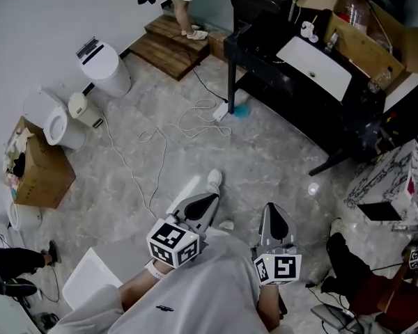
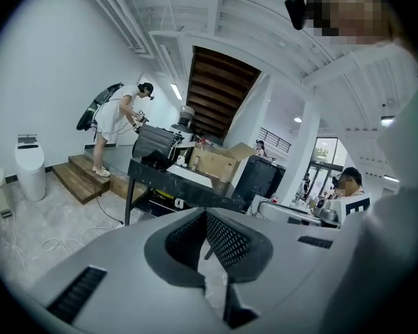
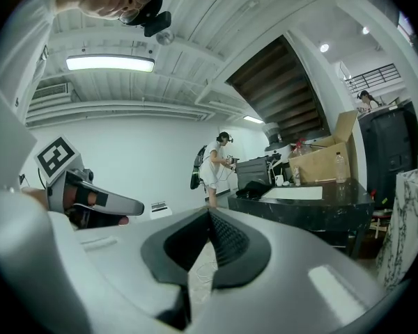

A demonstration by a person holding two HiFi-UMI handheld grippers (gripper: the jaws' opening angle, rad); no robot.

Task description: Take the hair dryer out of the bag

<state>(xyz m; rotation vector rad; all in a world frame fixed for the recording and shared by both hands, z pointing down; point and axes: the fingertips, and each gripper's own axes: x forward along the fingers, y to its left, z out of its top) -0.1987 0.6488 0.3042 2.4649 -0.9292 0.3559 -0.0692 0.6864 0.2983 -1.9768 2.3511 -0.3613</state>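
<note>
Both grippers are held close to my body above the grey floor, short of the black table (image 1: pixel 279 72). My left gripper (image 1: pixel 206 203) is shut with nothing in it; in its own view the jaws (image 2: pixel 206 216) meet with nothing between them. My right gripper (image 1: pixel 274 212) is shut and empty as well, and its jaws (image 3: pixel 209 211) are closed together. A black soft bag-like thing (image 2: pixel 157 160) lies on the table's near end, also seen in the right gripper view (image 3: pixel 254 190). No hair dryer shows in any view.
On the table are a white board (image 1: pixel 313 67) and an open cardboard box (image 1: pixel 366 44). White cables (image 1: pixel 188 120) trail over the floor. A white bin (image 1: pixel 104 68), a brown box (image 1: pixel 45 176), wooden steps (image 1: pixel 171 44) with a person (image 2: pixel 115 127), and a marbled block (image 1: pixel 390 179) ring the floor.
</note>
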